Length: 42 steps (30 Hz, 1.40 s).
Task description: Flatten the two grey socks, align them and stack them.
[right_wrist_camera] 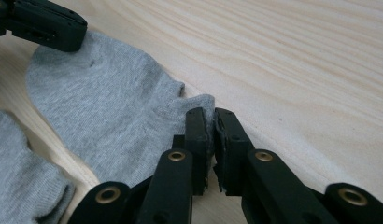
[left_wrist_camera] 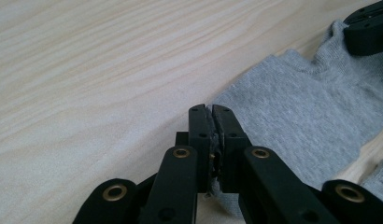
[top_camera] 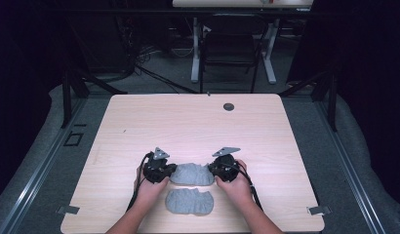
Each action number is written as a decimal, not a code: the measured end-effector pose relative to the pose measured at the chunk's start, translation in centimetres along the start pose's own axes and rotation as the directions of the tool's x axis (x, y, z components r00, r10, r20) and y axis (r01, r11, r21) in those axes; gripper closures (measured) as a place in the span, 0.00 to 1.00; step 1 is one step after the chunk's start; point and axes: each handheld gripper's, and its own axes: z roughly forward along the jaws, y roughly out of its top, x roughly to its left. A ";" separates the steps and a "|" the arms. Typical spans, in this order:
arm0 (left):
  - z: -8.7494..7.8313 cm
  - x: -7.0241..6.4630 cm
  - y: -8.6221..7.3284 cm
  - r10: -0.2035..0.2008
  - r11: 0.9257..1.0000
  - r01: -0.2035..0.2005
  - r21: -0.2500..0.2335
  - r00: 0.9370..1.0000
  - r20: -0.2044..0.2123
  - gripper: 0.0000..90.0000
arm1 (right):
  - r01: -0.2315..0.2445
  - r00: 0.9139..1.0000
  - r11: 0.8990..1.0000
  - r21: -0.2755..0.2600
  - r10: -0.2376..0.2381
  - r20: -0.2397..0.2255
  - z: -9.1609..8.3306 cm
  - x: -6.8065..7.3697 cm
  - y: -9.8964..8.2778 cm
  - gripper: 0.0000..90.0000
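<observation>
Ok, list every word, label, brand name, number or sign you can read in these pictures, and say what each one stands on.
None can be read.
The far sock, the near sock and the wooden table carry no print.
The left gripper and right gripper show bare black jaws and brass rivets, no marking.
The small dark round fitting in the table is too small to tell.

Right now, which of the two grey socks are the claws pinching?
The far sock, the one farther from the person. The left claw and right claw each pinch one end. The near sock lies untouched closer to the table edge.
</observation>
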 end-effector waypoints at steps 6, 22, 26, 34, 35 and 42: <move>-0.1 0.2 -0.3 -0.011 1.000 0.011 0.002 1.000 -0.006 0.99 | -0.007 1.000 1.000 -0.003 0.007 0.010 -0.1 -0.2 -0.2 0.96; -0.7 0.0 -0.3 -0.009 1.000 0.010 -0.018 1.000 0.011 0.97 | -0.005 1.000 1.000 -0.012 0.005 -0.015 -0.4 0.2 -0.1 0.83; -0.8 0.0 -0.4 -0.013 1.000 0.014 -0.021 1.000 0.026 0.89 | -0.013 1.000 1.000 -0.008 0.012 -0.019 -0.4 0.1 -0.4 0.84; -1.1 0.1 -0.9 -0.015 1.000 0.015 -0.008 1.000 0.024 0.96 | -0.005 1.000 1.000 0.001 0.005 -0.031 -0.7 0.1 -0.9 0.93; -1.1 0.1 -0.9 -0.015 1.000 0.015 -0.007 0.999 0.029 0.97 | -0.006 0.999 1.000 -0.004 0.006 -0.033 -0.8 0.1 -0.8 0.94; -2.0 -0.1 -0.6 0.000 0.999 0.001 -0.035 1.000 0.030 0.98 | 0.002 0.999 1.000 -0.029 -0.003 -0.038 -1.7 0.4 -0.5 0.95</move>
